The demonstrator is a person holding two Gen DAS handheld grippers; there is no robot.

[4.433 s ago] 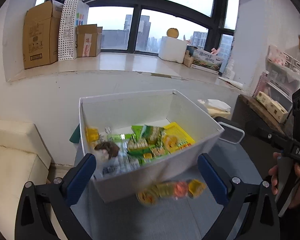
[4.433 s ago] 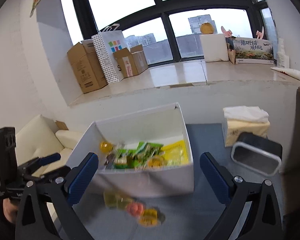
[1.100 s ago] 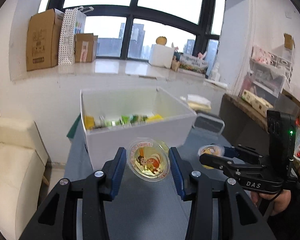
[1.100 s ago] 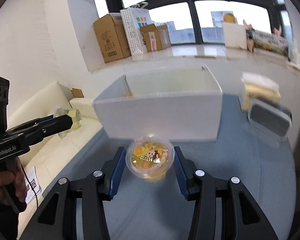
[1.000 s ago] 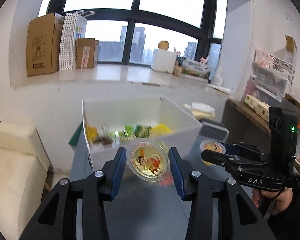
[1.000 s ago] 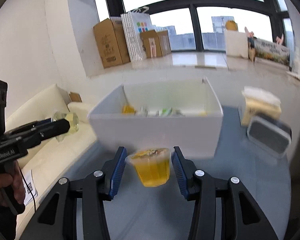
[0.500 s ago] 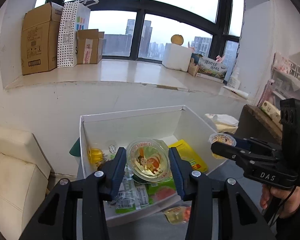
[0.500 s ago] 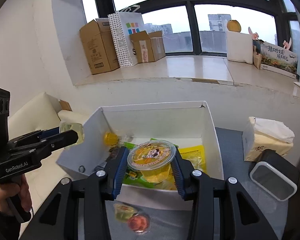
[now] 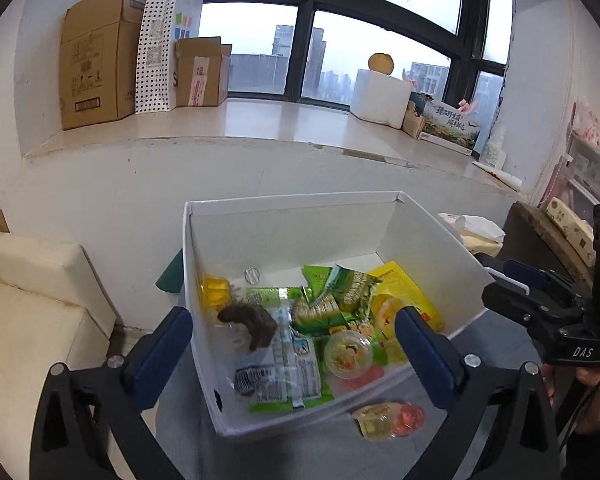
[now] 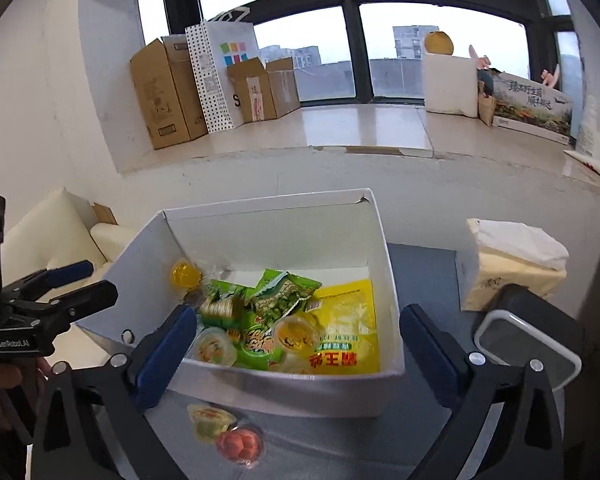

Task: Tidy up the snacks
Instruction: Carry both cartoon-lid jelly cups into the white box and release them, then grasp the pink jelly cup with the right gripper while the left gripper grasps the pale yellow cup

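The white box [image 9: 292,200] [image 10: 268,204] holds green snack packets [image 9: 332,300] [image 10: 284,300], a yellow packet [image 10: 344,340] and several jelly cups. My left gripper [image 9: 292,320] hovers over the box's near side, its jaws opening wide with nothing pressed between them. A clear jelly cup [image 9: 348,354] lies on the packets below it. My right gripper [image 10: 298,316] is over the box too, its jaws also opening and holding nothing. Two cups [image 10: 214,350] [image 10: 294,332] rest inside near its fingers. On the grey table in front of the box lie a yellow cup [image 10: 210,420] and a red cup [image 10: 240,444].
A tissue pack [image 10: 512,268] and a black container with a white rim [image 10: 524,340] stand right of the box. A cream sofa [image 9: 32,300] is on the left. Cardboard boxes [image 9: 96,56] line the window sill behind. A hand holds each gripper handle.
Each gripper was shut on a jelly cup over the box. Both have now opened wide, and the two cups lie inside the box on the packets.
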